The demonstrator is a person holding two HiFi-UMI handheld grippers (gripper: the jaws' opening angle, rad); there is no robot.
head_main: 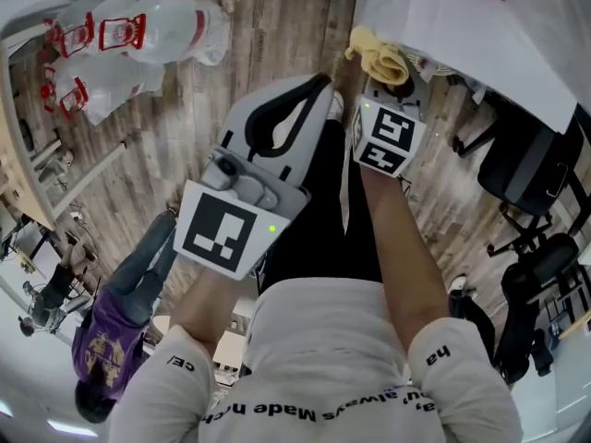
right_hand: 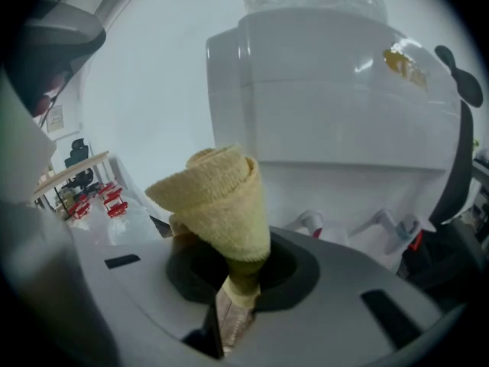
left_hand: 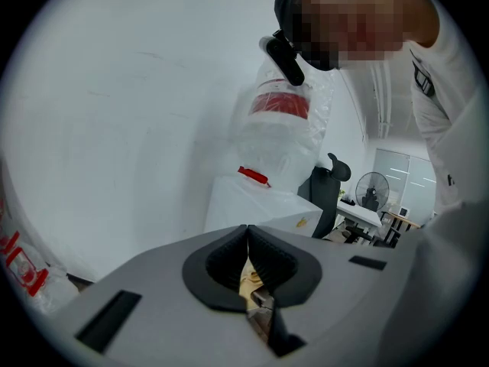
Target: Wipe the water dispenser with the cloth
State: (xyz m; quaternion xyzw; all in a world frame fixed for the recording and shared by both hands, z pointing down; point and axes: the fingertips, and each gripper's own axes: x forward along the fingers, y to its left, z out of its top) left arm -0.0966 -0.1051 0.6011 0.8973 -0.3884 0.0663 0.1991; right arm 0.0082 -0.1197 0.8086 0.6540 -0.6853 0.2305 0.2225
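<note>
The right gripper [right_hand: 237, 277] is clamped on the yellow cloth [right_hand: 221, 197]. It pinches the lower end, so the rolled bulk stands proud of the jaws — a soft pad that would meet a surface first. It points at the white water dispenser [right_hand: 328, 105], which stands near in front, above its taps [right_hand: 325, 224]; cloth and casing look apart. The left gripper [left_hand: 248, 254] has its jaws pressed together on nothing — probably held aside to stay clear of the wiping.
</note>
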